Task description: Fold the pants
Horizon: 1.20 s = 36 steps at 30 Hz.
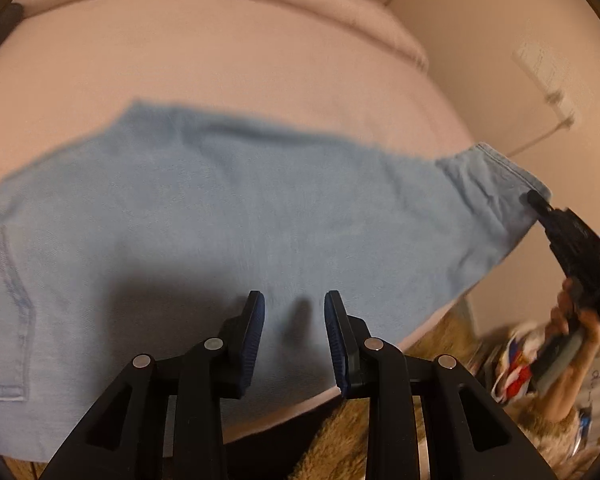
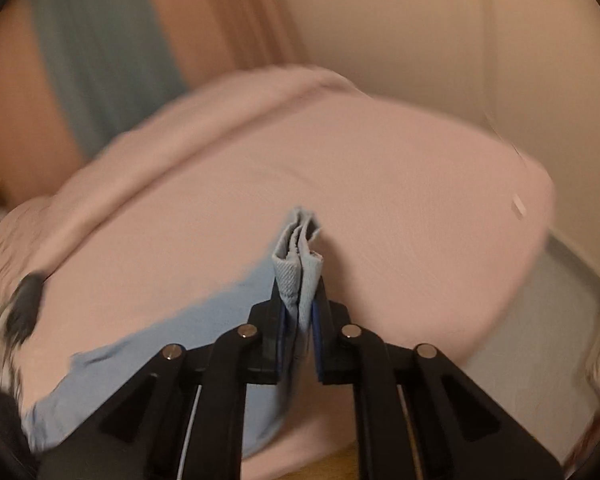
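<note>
**Pants spread on the bed, hem end clamped by the right gripper**

**Left wrist view.** This view alone shows the full spread of the pants (image 1: 228, 216). The light blue denim lies flat across the pink bed (image 1: 220, 60), running from the left edge of the picture to the right. A stitched back pocket (image 1: 4, 312) shows at the far left. The near edge of the pants reaches the front edge of the mattress. The left gripper (image 1: 294, 320) hangs low over the near part of the fabric with its jaws wide apart and nothing between them; its shadow falls on the denim just to the left. At the far right, the hem end (image 1: 496, 184) of the pants is lifted off the bed. The right gripper (image 1: 534, 200) meets that hem with its tip. The person's right hand (image 1: 576, 320) wraps the handle below it, forearm angled up from the lower right. A shaggy tan rug (image 1: 356, 428) lies on the floor below the bed edge.

**Right wrist view.** This view alone shows the grip itself. The right gripper (image 2: 300, 300) has its jaws narrow, closed onto a bunched fold of denim (image 2: 298, 256). Several layers of hem stand upright above the fingertips. The rest of the pants (image 2: 172, 332) trails down and to the left over the bed (image 2: 380, 184). A plain wall (image 2: 420, 40) stands behind the bed. The picture is motion-blurred at its edges.
</note>
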Tool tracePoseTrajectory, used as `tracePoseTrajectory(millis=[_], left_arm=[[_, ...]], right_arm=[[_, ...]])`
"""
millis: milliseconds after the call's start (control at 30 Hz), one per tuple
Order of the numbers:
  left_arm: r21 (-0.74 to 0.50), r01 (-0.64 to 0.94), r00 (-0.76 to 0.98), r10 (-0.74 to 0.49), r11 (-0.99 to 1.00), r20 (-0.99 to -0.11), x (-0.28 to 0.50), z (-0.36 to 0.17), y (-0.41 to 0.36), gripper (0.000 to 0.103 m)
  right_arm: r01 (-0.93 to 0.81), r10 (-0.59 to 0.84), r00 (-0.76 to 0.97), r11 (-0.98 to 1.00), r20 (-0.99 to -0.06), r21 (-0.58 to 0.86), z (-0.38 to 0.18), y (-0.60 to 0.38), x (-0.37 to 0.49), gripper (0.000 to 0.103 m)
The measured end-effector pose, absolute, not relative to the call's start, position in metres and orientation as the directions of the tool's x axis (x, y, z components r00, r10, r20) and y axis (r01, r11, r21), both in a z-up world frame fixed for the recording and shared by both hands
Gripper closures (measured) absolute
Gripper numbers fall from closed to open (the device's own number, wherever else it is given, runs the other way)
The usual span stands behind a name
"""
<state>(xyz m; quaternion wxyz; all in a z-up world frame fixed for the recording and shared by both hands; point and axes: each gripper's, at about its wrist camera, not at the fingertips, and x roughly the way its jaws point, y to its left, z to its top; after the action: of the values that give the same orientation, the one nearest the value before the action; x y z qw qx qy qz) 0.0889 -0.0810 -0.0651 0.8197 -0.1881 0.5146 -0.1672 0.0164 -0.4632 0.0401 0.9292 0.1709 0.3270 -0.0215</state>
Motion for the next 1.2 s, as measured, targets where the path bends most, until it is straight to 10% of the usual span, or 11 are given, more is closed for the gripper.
tracePoseTrajectory(millis=[133,500,733,1200], left_arm=[[-0.582,0.068,0.458,-0.544,0.810,-0.703,0.089,-0.055,-0.058,0.035],[-0.736,-0.022,0.354,-0.683,0.677,-0.639,0.116,-0.098,-0.057,0.034],[-0.685,-0.007,0.403,-0.625,0.729,-0.669,0.119,-0.079,-0.059,0.097],[-0.496,-0.085,0.377,-0.433,0.864,-0.819,0.112,-0.091,-0.012,0.098]], right_arm=[[-0.103,0.312,0.774,0.921,-0.551,0.376,0.067,-0.409,0.008,0.092],[-0.375,0.596,0.310,0.793,-0.741,0.481,-0.052,-0.258,-0.002,0.091],[-0.451,0.578,0.356,0.795,-0.735,0.406,-0.028,-0.248,-0.019,0.090],[-0.507,0.577,0.229,0.758,-0.784,0.411,-0.058,-0.175,-0.012,0.088]])
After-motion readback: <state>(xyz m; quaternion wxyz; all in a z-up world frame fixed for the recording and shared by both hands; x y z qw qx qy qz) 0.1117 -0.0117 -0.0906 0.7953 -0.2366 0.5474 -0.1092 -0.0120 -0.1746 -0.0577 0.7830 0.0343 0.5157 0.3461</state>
